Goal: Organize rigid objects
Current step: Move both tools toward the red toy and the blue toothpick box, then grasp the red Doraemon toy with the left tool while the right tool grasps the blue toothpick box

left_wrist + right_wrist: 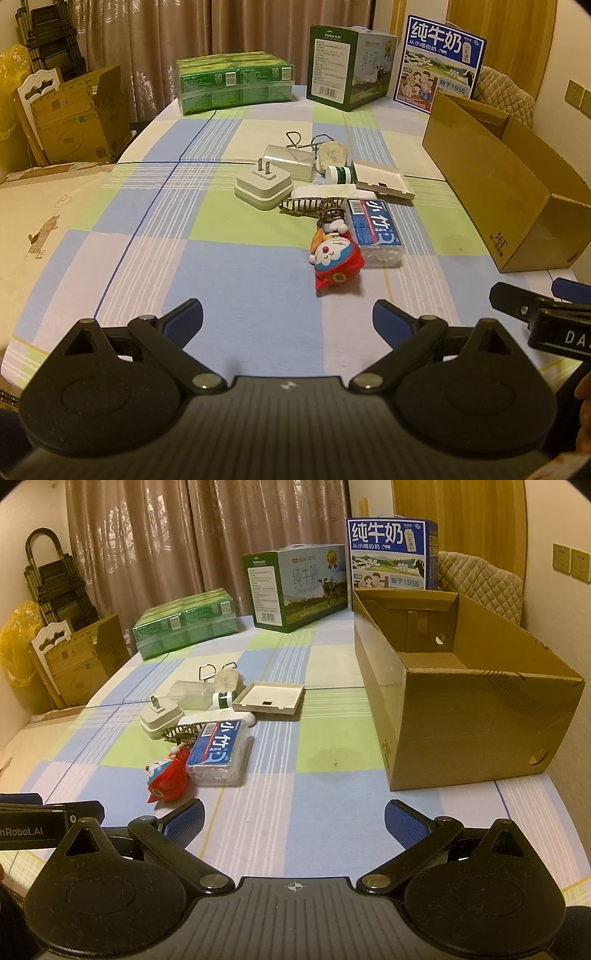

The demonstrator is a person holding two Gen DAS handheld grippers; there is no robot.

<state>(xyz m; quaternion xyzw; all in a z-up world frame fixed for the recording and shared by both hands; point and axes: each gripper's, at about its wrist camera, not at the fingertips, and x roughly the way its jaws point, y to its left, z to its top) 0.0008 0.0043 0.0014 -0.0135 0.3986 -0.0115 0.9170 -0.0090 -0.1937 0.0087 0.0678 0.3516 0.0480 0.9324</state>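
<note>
A cluster of small objects lies mid-table: a white plug adapter (263,187) (160,720), a red and white toy figure (337,263) (168,777), a clear box with a blue label (376,232) (219,753), a shallow white tray (382,180) (271,698), a green-capped bottle (340,174) (223,699) and a clear plastic case (286,162). An open, empty cardboard box (509,192) (469,686) stands to the right. My left gripper (288,325) is open and empty, short of the toy. My right gripper (293,821) is open and empty, near the table's front.
At the far edge stand a green shrink-wrapped pack (234,81) (184,626), a green milk carton case (347,64) (295,585) and a blue milk case (439,59) (391,554). Cardboard boxes (74,114) and a chair stand off the table's left.
</note>
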